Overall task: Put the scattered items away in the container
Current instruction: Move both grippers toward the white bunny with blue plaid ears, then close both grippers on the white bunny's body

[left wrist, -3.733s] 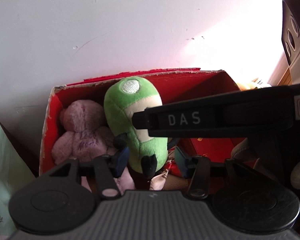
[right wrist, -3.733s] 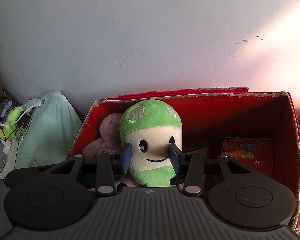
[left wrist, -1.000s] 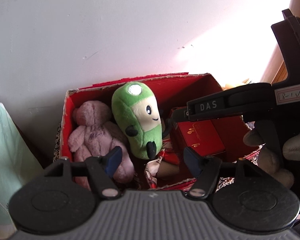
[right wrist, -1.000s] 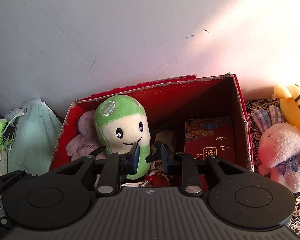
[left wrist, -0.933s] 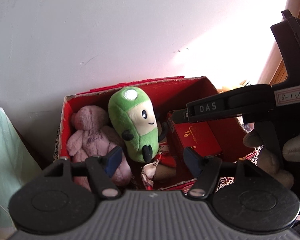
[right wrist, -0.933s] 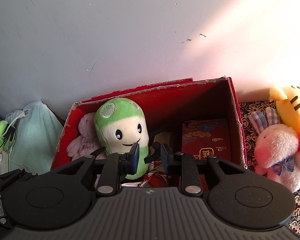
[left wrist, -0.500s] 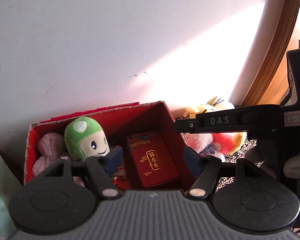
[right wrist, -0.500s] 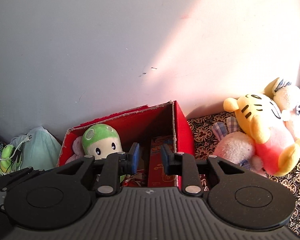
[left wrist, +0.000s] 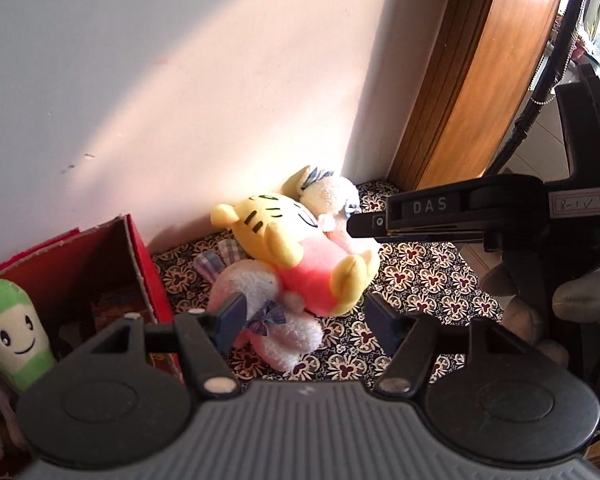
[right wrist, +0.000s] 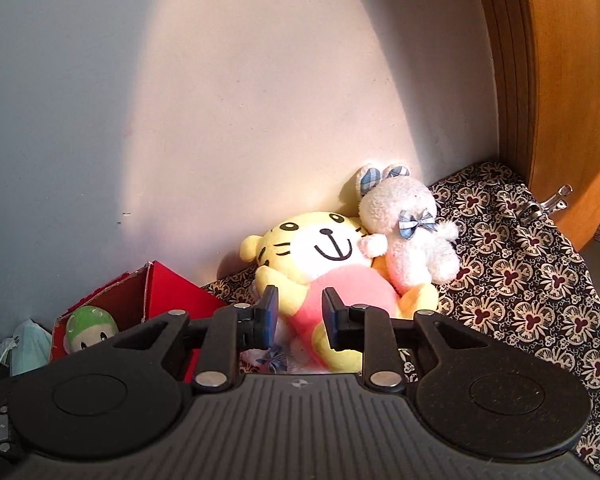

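Jaws, left gripper [left wrist: 304, 316]: apart and empty. I note they have just been closing a little, with nothing between the pads.
Jaws, right gripper [right wrist: 299, 316]: a narrow gap, nothing gripped. I see the yellow tiger only beyond them.
Red box [left wrist: 140, 264]: at far left against the wall, open-topped. I count the green plush [left wrist: 14, 336] upright inside.
Pink-white bunny [left wrist: 256, 304]: on the patterned cloth [left wrist: 420, 280] just right of the box, lying partly under the tiger.
Yellow tiger [right wrist: 320, 256]: leaning on the wall, pink belly toward me.
White bunny [right wrist: 408, 232]: propped against the tiger's right side, touching it.
Status: I judge three toys not yet boxed.
Risk 1: the toys overlap, so I expect lifting the tiger may drag or topple either bunny.
Risk 2: my right jaws look too narrow for that belly. Unless I widen them, they may pinch fabric only and slip.
Risk 3: both grippers face one pile, so I could knock them together.
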A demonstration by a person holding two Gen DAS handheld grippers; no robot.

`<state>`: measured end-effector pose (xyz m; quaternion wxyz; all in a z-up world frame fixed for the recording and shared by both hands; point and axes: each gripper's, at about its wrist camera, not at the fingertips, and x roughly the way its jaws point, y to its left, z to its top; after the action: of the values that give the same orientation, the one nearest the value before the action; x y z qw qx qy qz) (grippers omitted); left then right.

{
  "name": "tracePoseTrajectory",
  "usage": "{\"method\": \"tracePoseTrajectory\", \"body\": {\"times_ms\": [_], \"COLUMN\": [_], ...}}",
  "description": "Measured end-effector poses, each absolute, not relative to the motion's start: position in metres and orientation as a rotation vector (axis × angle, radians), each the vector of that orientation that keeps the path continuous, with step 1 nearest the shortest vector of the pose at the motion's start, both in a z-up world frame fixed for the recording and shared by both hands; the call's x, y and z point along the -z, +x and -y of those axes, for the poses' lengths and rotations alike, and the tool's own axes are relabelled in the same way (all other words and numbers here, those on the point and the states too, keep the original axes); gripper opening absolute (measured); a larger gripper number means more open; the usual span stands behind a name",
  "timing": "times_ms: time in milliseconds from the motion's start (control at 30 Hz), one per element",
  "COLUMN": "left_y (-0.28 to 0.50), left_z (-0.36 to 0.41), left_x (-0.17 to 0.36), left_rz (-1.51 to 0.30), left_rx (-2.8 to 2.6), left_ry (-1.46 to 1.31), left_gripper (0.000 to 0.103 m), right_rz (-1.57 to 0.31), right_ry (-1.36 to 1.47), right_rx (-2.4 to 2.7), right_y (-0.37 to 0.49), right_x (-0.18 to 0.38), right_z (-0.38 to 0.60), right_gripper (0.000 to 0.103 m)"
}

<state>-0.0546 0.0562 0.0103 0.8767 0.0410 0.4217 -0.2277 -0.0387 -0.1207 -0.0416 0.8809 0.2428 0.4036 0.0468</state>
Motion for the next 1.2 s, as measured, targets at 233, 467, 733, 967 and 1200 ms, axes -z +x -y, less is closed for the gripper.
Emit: {"method": "tracePoseTrajectory", "body": {"times_ms": [233,467,733,967,1200], "left_y": [-0.017,0.022,0.058,0.087,0.108], "left_z": [0.004,0.041,0.052,0.065,0.075], "left_x": [0.012,0.037,0.057,0.071,0.087], "left_rz": [-0.88,-0.907,-0.947,-0.966,-1.004], "left_rx": [0.486,0.451,0.407,0.396,0.382], "left_ry": [0.092,0.09,0.04,0.041,0.071], "left_gripper": [0.061,0.059,0.056,0.056,0.056], "right_rz": [-0.88,-0.928,-0.966,-0.968,-1.012], "right_ry": [0.518,0.527,0.507,0.661,0.667], "right_rx": [-0.097,-0.108,-0.157,-0.21,-0.272], "right_y": [-0.012,0.032,0.071,0.101,0.12], "right_x": [0.062,0.076,0.099,0.112,0.125], "right_z": [0.18,0.223,0.229,0.246,0.237], "right_gripper": [0.027,0.032,0.037,0.043,0.063]}}
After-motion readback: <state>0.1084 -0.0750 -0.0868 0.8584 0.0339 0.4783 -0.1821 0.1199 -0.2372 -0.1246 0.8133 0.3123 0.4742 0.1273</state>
